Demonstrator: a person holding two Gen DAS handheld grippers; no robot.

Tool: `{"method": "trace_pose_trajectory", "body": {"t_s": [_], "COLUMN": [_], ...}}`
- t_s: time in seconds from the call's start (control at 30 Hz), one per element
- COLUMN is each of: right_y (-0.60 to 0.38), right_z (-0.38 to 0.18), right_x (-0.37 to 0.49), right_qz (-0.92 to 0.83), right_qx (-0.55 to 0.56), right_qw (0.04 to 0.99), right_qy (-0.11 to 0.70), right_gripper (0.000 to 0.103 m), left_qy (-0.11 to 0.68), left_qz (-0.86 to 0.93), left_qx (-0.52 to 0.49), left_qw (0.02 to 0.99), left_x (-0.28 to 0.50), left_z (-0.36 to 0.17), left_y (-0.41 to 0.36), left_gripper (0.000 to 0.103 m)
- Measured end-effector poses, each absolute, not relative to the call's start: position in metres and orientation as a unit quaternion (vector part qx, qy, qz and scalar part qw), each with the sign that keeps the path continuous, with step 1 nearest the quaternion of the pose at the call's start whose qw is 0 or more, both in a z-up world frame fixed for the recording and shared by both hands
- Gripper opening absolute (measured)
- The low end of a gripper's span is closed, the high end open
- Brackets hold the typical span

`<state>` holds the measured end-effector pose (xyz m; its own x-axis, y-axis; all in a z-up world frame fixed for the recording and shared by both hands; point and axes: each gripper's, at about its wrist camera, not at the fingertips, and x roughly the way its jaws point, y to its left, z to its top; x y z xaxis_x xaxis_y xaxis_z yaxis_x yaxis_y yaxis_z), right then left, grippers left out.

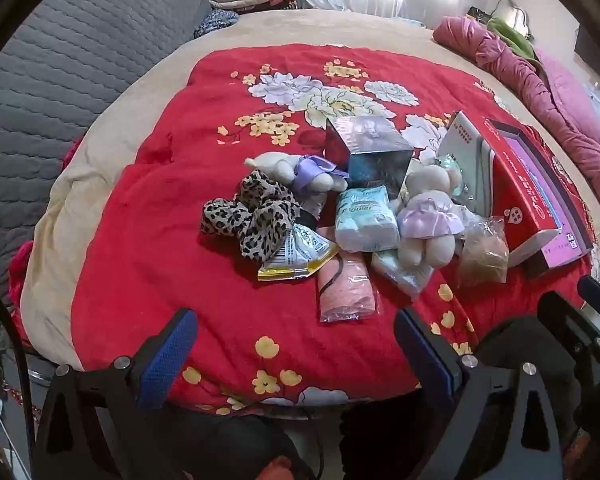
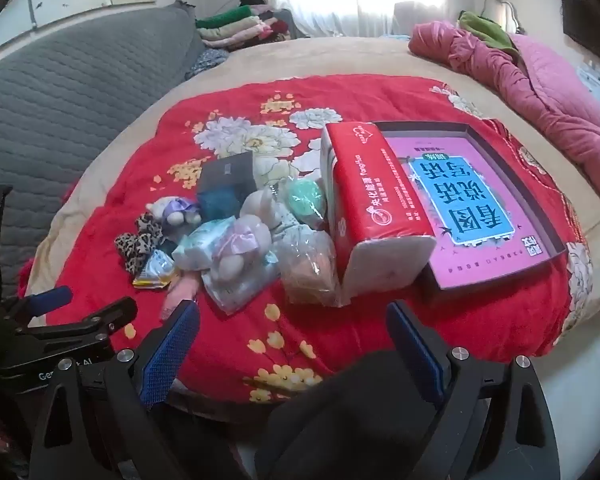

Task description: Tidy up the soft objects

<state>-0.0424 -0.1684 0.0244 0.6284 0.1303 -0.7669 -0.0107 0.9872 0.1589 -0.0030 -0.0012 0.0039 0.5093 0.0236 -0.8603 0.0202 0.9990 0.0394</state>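
Red tissue pack reads "FengHuo" (rest unclear), beside the open pink box. Soft toys heap mid-blanket, near a leopard scarf. Left gripper and right gripper gape wide, empty.

A broad strip of bare red floral quilt lies open directly ahead of the left gripper, whose jaws stand wide and empty above the bed's near edge. Beyond that strip, a close cluster blocks the way: the leopard-print cloth ahead and slightly left, the pink packet nearest, the plush toy in a lilac dress ahead to the right. Before the right gripper, also wide and empty, quilt runs clear up to the red tissue pack and a clear bag, which touch. Right of the pack the shallow box closes that side.
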Motion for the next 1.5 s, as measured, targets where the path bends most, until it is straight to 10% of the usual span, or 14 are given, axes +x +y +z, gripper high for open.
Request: {"method": "trace_pose_trajectory", "body": {"t_s": [1.5], "right_y": [-0.159], "right_z": [0.025], "right_x": [-0.055], "right_qz": [0.02], "right_qx": [0.043], "right_qw": [0.901], "right_qy": [0.432], "right_gripper": [0.094], "left_qy": [0.491], "left_qz": [-0.03], "left_qx": [0.005], "left_qw": [0.871], "left_x": [-0.011], "left_z": [0.012], "left_y": [-0.003], "left_gripper": [0.099]}}
